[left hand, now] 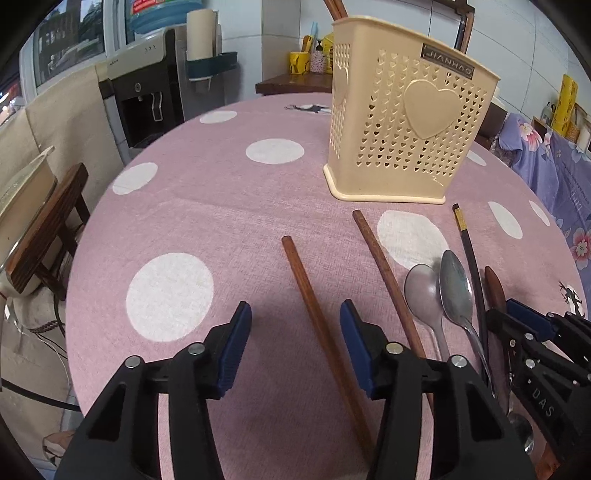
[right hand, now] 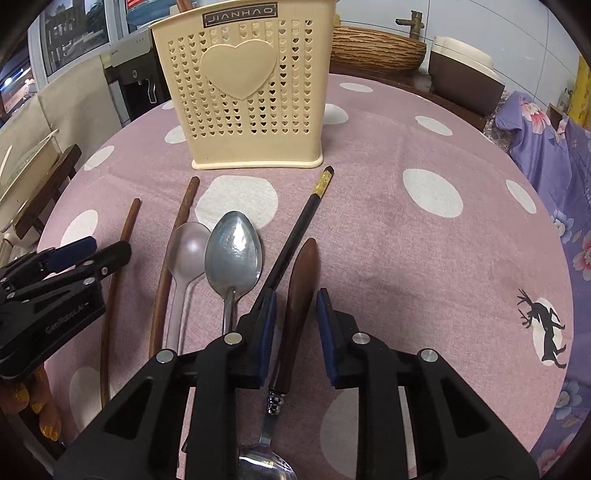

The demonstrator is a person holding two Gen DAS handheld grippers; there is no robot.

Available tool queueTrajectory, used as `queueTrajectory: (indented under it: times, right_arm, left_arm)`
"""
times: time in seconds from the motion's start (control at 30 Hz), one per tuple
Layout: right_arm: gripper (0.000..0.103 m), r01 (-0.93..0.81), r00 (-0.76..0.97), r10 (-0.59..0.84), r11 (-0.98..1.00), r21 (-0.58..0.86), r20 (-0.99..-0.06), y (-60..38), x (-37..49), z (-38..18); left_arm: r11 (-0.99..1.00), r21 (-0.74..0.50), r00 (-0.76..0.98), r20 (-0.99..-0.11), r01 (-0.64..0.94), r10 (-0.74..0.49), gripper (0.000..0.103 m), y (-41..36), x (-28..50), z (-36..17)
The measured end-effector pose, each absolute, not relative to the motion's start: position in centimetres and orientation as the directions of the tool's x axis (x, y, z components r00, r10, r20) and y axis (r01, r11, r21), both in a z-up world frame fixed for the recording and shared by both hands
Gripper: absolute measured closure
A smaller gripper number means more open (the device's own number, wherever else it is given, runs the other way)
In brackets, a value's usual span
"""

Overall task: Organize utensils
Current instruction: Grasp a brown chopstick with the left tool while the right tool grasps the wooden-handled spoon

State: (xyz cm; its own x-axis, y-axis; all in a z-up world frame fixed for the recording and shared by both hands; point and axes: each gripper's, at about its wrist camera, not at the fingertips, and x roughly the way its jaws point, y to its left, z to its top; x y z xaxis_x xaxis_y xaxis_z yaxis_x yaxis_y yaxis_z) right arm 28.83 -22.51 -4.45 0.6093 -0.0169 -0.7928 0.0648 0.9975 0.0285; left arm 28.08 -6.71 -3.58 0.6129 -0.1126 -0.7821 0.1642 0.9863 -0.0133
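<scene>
So far little is sorted: the cream utensil holder point(right hand: 242, 92) stands upright at the far side of the desk point(right hand: 424, 258), and you can see only a few brown handle tips point(left hand: 336, 8) poking above its rim in the left wrist view; what else is inside is hidden. Left on the pink dotted cloth, lying loose in front of the holder, are two brown wooden chopsticks point(left hand: 325, 332) and point(right hand: 173, 266), a matte spoon point(right hand: 184, 254), a shiny steel spoon point(right hand: 233, 254) just beside it with bowls touching or nearly so, one black chopstick point(right hand: 299, 236) with a gold band, and a wooden-handled utensil point(right hand: 299, 295) whose metal end points back toward you. Your right hand-held gripper point(right hand: 295, 321) is low over that wooden handle, jaws apart with the handle between the blue pads point(right hand: 267, 328); whether the pads touch it you cannot tell, but it does not look clamped. Your left hand-held gripper point(left hand: 295, 332) hovers with jaws wide apart, straddling the leftmost brown chopstick, holding nothing. Judgement: early stage, six loose pieces outstanding; the step in hand appears to be the pickup of the wooden-handled piece, with transfer to the holder not yet begun.
</scene>
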Motion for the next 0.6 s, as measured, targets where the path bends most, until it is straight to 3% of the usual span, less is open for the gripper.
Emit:
queueTrajectory:
  times: [0.3,0.47,0.6]
  right_arm:
    - [0.085,0.063,0.607,-0.026,0.998,0.016,-0.794,-22.5,29.8,-4.4]
    - [0.086,0.059,0.609,-0.027,0.998,0.012,-0.792,-22.4,30.1,-4.4]
    - [0.087,0.056,0.614,-0.026,0.998,0.01,-0.789,-22.3,30.1,-4.4]
  left_arm:
    - [0.983,0.029,0.609,-0.788,0.181,-0.088,0.071,-7.9,29.6,-3.5]
    - [0.985,0.018,0.605,-0.791,0.17,-0.09,0.09,-8.0,30.2,-3.4]
    - [0.986,0.004,0.604,-0.791,0.167,-0.099,0.092,-7.9,30.5,-3.3]
